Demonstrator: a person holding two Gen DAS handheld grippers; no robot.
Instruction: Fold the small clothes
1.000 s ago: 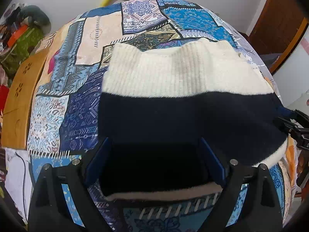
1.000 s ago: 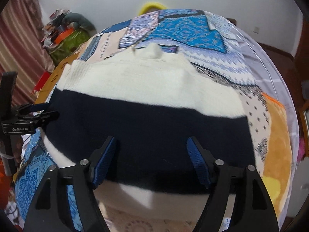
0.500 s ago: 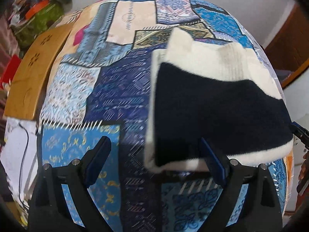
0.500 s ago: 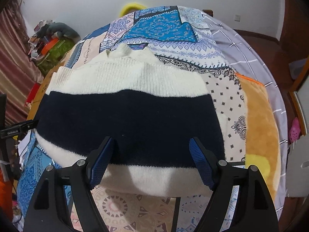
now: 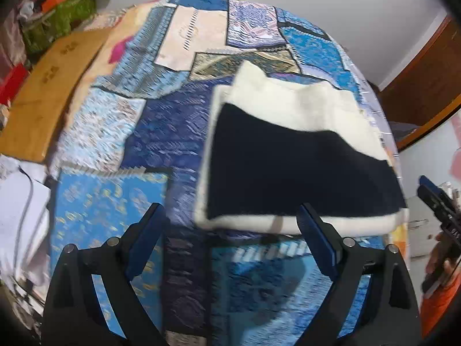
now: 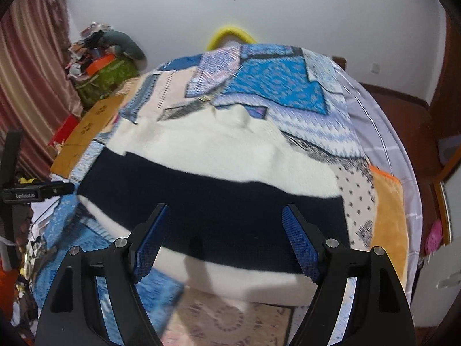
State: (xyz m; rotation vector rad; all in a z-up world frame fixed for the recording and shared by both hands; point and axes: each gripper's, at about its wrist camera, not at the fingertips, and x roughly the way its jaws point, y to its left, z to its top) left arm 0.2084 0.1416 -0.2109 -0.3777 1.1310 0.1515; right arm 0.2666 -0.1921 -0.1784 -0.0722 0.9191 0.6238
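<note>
Both grippers — left (image 5: 230, 230), right (image 6: 224, 230) — gape empty above folded sweater (image 6: 213, 201).

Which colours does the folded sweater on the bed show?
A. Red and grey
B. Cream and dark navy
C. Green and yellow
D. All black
B: the sweater lies on the patchwork bed cover with a cream upper part, a wide dark navy band across the middle and a cream strip along the near edge.
</note>
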